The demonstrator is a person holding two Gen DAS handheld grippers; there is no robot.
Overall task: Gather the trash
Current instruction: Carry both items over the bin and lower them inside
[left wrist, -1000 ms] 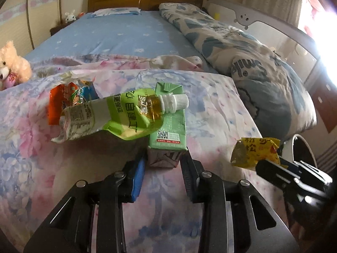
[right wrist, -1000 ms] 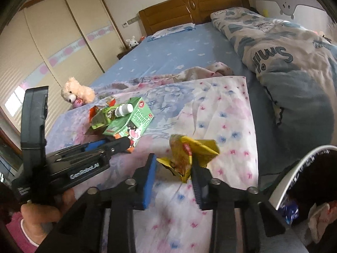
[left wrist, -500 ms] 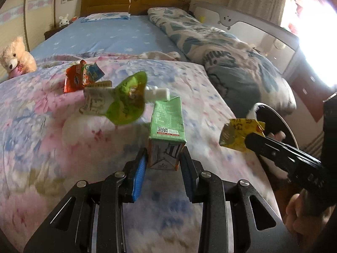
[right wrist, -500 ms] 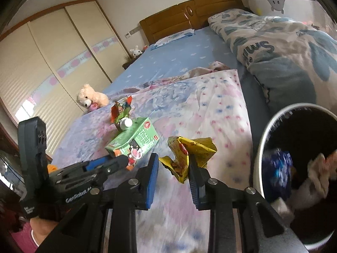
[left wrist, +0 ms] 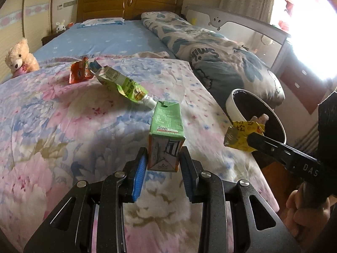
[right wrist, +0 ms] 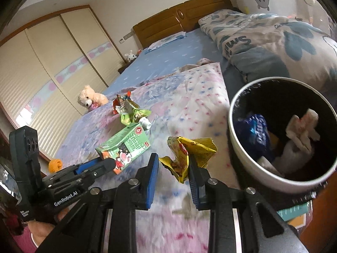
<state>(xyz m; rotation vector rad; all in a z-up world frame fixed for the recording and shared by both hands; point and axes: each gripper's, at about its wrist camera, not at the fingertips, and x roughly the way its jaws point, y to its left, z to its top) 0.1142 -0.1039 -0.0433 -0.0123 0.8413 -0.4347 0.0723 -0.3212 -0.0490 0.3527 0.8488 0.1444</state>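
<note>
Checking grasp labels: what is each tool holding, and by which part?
Left tool: green rectangular drink carton, clamped across its bottom end. Right tool: crumpled yellow foil snack wrapper, pinched at its lower crumpled part.

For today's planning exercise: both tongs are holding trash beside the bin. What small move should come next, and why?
Probably carry the right tongs a little further right, over the white bin, then release. The yellow wrapper is still short of the rim, over the quilt; the left tongs with the green carton sit farther away.
</note>
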